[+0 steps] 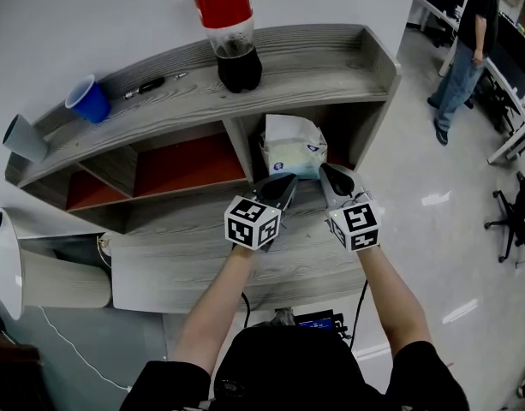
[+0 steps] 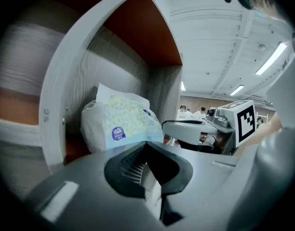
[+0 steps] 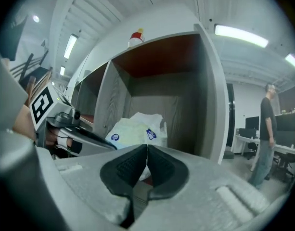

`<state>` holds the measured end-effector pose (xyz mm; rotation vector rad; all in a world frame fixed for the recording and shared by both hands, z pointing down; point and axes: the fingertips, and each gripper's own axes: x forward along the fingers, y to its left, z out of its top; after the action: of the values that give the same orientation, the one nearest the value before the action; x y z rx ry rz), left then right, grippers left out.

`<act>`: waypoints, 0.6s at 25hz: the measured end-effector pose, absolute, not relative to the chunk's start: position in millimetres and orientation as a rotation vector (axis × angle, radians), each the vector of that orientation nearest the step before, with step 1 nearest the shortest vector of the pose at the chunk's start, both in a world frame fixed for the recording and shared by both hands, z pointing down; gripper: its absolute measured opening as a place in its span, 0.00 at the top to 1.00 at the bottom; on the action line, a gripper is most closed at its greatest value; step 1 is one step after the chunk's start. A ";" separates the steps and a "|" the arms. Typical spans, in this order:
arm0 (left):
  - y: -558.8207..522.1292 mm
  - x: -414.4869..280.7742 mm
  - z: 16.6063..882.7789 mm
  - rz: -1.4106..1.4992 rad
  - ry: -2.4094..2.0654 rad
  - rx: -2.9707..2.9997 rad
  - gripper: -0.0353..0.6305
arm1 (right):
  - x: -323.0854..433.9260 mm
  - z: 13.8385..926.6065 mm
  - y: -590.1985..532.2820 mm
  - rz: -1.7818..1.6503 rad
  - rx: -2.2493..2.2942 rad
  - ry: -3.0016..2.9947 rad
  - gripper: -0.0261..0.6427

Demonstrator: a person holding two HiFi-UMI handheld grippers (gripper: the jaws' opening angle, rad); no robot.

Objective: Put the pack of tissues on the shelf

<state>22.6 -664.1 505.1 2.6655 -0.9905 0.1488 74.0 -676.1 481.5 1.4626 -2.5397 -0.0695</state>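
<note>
The pack of tissues (image 1: pixel 294 146), white with a pale yellow-blue print, stands in the right-hand compartment of the grey wooden shelf (image 1: pixel 322 67). My left gripper (image 1: pixel 286 184) is just in front of the pack at its lower left, jaws shut and empty. On the other side, at the pack's lower right, my right gripper (image 1: pixel 328 175) is also shut with nothing between its pads. In the left gripper view the pack (image 2: pixel 121 121) sits just beyond the closed jaws (image 2: pixel 146 146). The right gripper view shows the pack (image 3: pixel 135 129) behind its closed jaws (image 3: pixel 147 149).
On top of the shelf stand a cola bottle (image 1: pixel 232 32), a blue cup (image 1: pixel 91 101), a grey cup (image 1: pixel 24 138) and a black marker (image 1: pixel 146 86). The left compartments have red backs. A person (image 1: pixel 468 50) stands at the far right near desks and an office chair (image 1: pixel 515 217).
</note>
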 end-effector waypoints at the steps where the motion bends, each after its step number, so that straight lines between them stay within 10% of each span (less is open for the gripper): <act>1: -665.0 22.2 505.4 0.149 -0.993 2.664 0.96 | 75.0 480.4 -680.5 -0.068 1.479 -2.530 0.95; 15: -656.2 19.6 503.7 0.175 -0.986 2.688 0.96 | 82.4 473.8 -687.5 0.056 1.503 -2.549 0.88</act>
<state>19.6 -656.2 503.7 2.6876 -0.9862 0.1747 82.4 -687.5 473.8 1.5035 -2.5492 0.0563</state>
